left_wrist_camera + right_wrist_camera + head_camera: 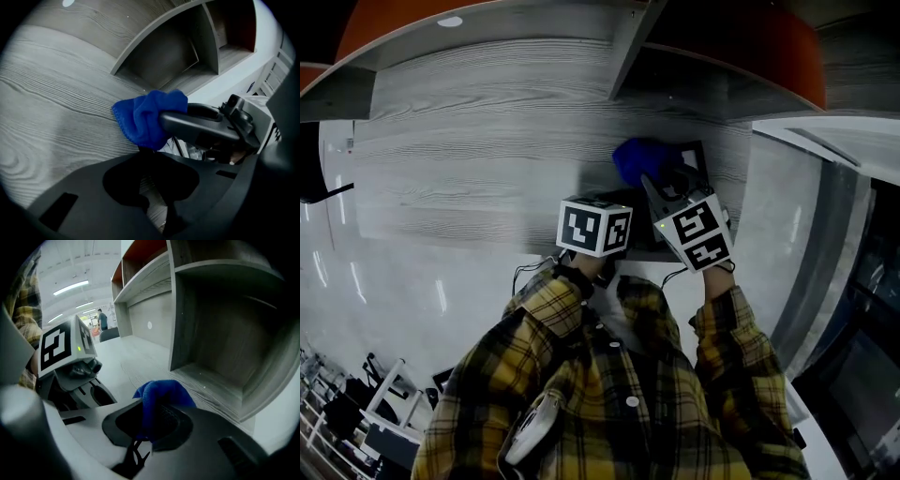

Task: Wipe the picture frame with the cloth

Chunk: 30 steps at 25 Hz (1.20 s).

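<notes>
Seen from the head view, a person in a yellow plaid shirt (pixel 609 403) works both grippers at the far edge of a grey wood-grain tabletop (pixel 469 178). The blue cloth (pixel 637 159) is bunched over the top of the dark picture frame (pixel 696 156), just ahead of the right gripper (pixel 661 187). Only the right gripper view shows the hold plainly: its jaws are closed on a fold of the cloth, with the open shelf compartments (pixel 220 333) behind. The left gripper view alone shows the left gripper (pixel 154 187), where a black edge of the frame sits between the jaws, which appear clamped on it. A strip of tabletop shows through beside it, and the cloth lies directly beyond.
</notes>
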Available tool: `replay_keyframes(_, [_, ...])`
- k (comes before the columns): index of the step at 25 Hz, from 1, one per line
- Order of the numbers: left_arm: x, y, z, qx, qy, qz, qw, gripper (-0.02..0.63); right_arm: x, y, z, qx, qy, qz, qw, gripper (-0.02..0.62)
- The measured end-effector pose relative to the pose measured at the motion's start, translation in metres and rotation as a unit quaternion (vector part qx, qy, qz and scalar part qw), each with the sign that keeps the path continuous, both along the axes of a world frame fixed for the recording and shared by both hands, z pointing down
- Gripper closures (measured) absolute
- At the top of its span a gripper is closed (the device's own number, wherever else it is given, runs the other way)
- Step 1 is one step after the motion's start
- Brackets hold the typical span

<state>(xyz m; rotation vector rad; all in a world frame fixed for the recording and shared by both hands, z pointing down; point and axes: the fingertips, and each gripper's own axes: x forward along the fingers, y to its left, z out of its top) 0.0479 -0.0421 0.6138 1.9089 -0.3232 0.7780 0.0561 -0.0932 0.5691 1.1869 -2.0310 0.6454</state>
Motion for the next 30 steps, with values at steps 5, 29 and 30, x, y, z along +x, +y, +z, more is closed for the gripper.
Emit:
replay_keyframes(5, [-0.001, -0.002, -0.001, -0.004, 0.002, 0.001, 1.0000, 0.535, 0.011, -0.005, 0.013, 0.007, -0.003, 0.031, 1.000, 0.554])
replay_keyframes(29, [-0.001, -0.001, 0.001, 0.001, 0.001, -0.007, 1.0000, 0.535, 0.158, 0.036, 0.031, -0.001, 0.113, 0.246, 0.963, 0.554])
replay_keyframes(30, [-0.001, -0.002, 0.001, 0.001, 0.000, -0.007, 1.0000, 0.535, 0.160, 0.039, 0.032, -0.004, 0.110, 0.251, 0.962, 0.554])
